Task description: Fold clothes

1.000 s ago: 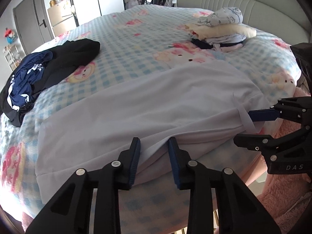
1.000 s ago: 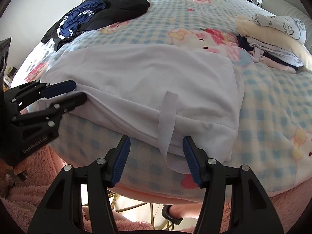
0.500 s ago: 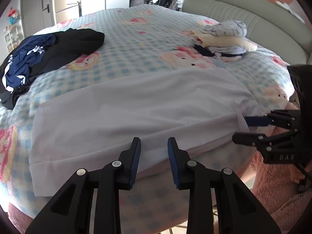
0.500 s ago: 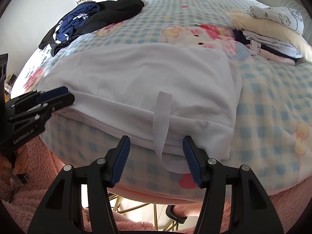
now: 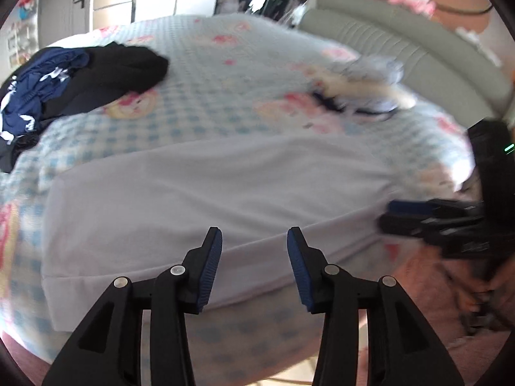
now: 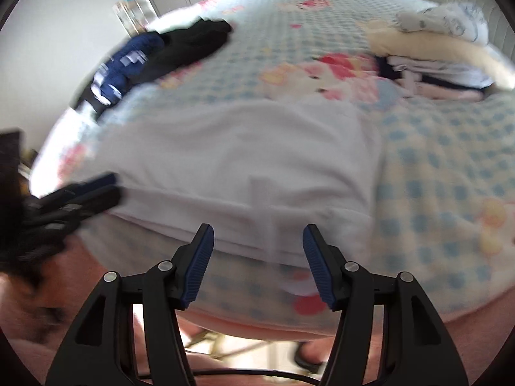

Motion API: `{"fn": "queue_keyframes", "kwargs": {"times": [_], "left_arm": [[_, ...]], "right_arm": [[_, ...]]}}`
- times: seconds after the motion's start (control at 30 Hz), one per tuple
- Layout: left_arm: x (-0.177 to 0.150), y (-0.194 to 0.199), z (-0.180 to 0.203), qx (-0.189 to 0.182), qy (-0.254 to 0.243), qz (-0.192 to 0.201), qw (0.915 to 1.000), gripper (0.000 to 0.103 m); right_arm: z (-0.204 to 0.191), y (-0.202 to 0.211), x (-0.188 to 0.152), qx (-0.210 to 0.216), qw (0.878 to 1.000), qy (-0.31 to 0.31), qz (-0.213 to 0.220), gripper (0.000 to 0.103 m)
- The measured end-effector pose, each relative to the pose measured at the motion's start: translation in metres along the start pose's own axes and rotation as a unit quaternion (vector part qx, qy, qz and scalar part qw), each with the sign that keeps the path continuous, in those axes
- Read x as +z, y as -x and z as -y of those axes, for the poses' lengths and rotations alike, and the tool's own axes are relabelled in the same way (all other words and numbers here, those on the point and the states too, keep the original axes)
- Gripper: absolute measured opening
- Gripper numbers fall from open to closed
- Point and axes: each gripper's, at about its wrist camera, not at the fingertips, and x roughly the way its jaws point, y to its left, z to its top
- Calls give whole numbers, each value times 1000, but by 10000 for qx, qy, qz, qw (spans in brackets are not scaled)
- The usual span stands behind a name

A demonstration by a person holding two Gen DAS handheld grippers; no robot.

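White cloth (image 5: 206,193), folded once, lies flat along the near edge of the bed (image 5: 225,74), dark clothes (image 5: 80,80) heaped far left and a folded stack (image 5: 363,96) far right; the left hand-held gripper (image 5: 254,251) has just been opening, its jaws now spread wider than a second ago with the hem under them but nothing pinched; the right hand-held gripper (image 6: 257,247) has opened a little too, released above the loose strap (image 6: 270,206); to me the fold looks laid down, and fresh grips come next.
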Motion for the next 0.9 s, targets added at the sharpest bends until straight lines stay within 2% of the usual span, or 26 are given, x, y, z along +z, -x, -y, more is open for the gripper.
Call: {"fn": "queue_keyframes", "kwargs": {"times": [0.03, 0.1, 0.2, 0.23, 0.3, 0.37, 0.47, 0.53, 0.6, 0.63, 0.67, 0.77, 0.83, 0.9], "left_arm": [[-2, -8, -4, 29, 77, -212, 9997, 44], [-8, -11, -11, -108, 292, -334, 9990, 44], [-9, 4, -28, -478, 676, -99, 9965, 46], [-7, 10, -35, -503, 815, 36, 9954, 46], [-3, 23, -53, -502, 1135, 365, 9916, 47], [0, 29, -73, -337, 1517, 549, 9863, 48], [-1, 26, -97, 281, 1760, 411, 9831, 49], [-6, 24, -105, 722, 1724, 292, 9819, 49], [-14, 28, -113, 1072, 1755, 317, 9781, 48], [-19, 33, -119, 1181, 1863, 365, 9747, 48], [-23, 38, -126, 1174, 1994, 445, 9718, 48], [-31, 55, -141, 881, 2258, 815, 9668, 48], [-31, 63, -147, 613, 2334, 1072, 9645, 49], [-18, 57, -150, 491, 2208, 1044, 9685, 49]], "right_arm": [[4, -6, 2, -16, 9999, -130, -80, 62], [6, -21, 0, -249, 9987, -148, -426, 62], [4, -35, -10, 0, 9945, 27, -1047, 62], [4, -34, -10, 62, 9943, 17, -1068, 62], [8, -25, -6, 162, 9955, -81, -927, 62], [13, -11, 4, 208, 9974, -195, -655, 62], [26, 13, 27, 195, 9992, -349, 18, 64], [35, 13, 36, -278, 9987, -346, 247, 67], [37, -6, 34, -1137, 9935, -85, 18, 67], [37, -16, 30, -1408, 9900, 60, -116, 67], [37, -25, 24, -1613, 9864, 206, -247, 67], [50, -22, 14, -1436, 9892, -243, -176, 67], [51, -13, 14, -1359, 9899, -403, -21, 67], [46, 0, 16, -1201, 9919, -226, 336, 67]]}}
